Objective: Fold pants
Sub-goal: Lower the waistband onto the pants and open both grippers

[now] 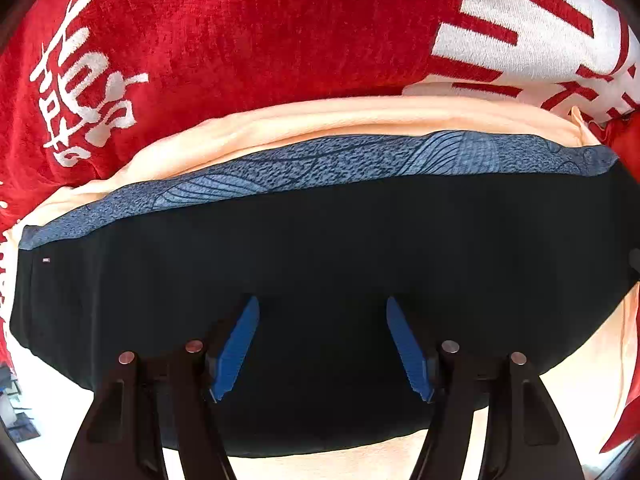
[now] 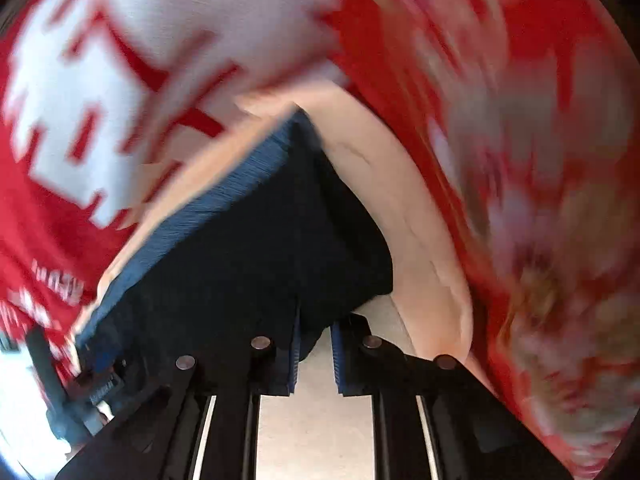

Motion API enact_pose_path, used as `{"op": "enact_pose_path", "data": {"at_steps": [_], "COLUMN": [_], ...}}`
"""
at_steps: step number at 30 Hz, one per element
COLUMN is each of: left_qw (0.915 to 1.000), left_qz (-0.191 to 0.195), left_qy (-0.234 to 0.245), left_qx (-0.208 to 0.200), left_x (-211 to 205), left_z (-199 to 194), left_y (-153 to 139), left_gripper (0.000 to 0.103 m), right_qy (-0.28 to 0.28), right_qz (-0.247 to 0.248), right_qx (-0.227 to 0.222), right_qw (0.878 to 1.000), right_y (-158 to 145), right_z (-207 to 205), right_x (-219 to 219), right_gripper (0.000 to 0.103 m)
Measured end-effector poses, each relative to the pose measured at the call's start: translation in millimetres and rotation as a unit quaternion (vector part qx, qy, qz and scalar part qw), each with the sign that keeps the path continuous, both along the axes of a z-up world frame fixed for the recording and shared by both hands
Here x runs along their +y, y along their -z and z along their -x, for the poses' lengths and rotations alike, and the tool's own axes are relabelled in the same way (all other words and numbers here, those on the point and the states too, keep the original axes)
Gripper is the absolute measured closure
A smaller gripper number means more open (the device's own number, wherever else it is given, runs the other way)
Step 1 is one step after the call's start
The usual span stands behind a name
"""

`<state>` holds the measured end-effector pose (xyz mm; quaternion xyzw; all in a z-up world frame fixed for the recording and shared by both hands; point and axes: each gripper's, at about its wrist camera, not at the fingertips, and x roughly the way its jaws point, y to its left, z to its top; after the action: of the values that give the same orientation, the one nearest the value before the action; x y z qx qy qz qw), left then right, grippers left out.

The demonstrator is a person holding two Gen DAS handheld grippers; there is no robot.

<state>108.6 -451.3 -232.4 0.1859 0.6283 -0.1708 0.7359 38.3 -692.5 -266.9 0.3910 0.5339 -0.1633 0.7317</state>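
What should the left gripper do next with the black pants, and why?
Probably lower and close on the near fold of the black pants. The left gripper is open above the dark cloth and holds nothing, while the right gripper looks nearly closed at the pants' corner; that view is blurred.

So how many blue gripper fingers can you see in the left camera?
2. One blue ribbed finger sits lower left of centre, the other blue ribbed finger lower right of centre, both spread apart over the black folded pants. None look hidden.
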Motion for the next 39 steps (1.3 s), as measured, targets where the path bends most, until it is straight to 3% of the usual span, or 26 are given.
{"op": "enact_pose_path", "data": {"at_steps": [1, 3, 4, 5, 8, 11, 16, 19, 21, 27, 33, 37, 39], "left_qw": [1.0000, 0.9998, 0.9998, 0.9999, 0.9995, 0.9982, 0.9941, 0.9922, 0.9915, 0.9828, 0.9775, 0.9798, 0.9812], "left_qz": [0.001, -0.003, -0.008, -0.004, 0.009, -0.005, -0.034, -0.005, -0.008, -0.074, -0.085, -0.088, -0.082], "left_qy": [-0.001, -0.007, -0.008, -0.009, -0.019, -0.041, -0.090, -0.114, -0.121, -0.163, -0.188, -0.174, -0.169], "left_qx": [0.007, 0.017, 0.018, 0.010, -0.024, -0.044, -0.049, -0.049, -0.048, -0.045, -0.043, -0.044, -0.043], "left_x": [3, 8, 11, 16, 31, 40, 49, 76, 100, 182, 261, 312, 318], "left_z": [0, -4, -8, -12, -38, -71, -105, -109, -112, -109, -86, -84, -97], "left_y": [2, -1, -4, -13, -33, -30, 6, 9, 5, -8, -29, -27, -16], "left_gripper": [0.035, 0.035, 0.035, 0.035, 0.035, 0.035, 0.035, 0.035, 0.035, 0.035, 0.035, 0.035, 0.035], "right_qy": [-0.015, -0.017, 0.000, 0.004, -0.017, -0.085, -0.173, -0.212, -0.208, -0.147, -0.146, -0.180, -0.193], "right_qz": [0.010, -0.019, -0.034, -0.030, -0.002, 0.015, -0.018, 0.013, 0.012, 0.023, -0.061, -0.133, -0.167], "right_qx": [0.009, 0.058, 0.074, 0.076, 0.037, -0.015, -0.065, -0.031, -0.052, -0.009, -0.034, -0.049, -0.056], "right_qw": [1.000, 0.998, 0.997, 0.997, 0.999, 0.996, 0.983, 0.977, 0.977, 0.989, 0.987, 0.973, 0.965], "right_y": [0, 19, 24, 20, -12, -30, -4, 25, 27, 15, -10, -12, -9], "right_z": [0, 8, 16, 20, 21, -16, -108, -129, -122, -94, -67, -60, -63], "right_x": [3, 2, -1, -1, 9, 28, 72, 86, 78, 52, 102, 192, 247], "right_gripper": [0.088, 0.083, 0.070, 0.067, 0.067, 0.067, 0.067, 0.069, 0.071, 0.066, 0.062, 0.061, 0.061]}}
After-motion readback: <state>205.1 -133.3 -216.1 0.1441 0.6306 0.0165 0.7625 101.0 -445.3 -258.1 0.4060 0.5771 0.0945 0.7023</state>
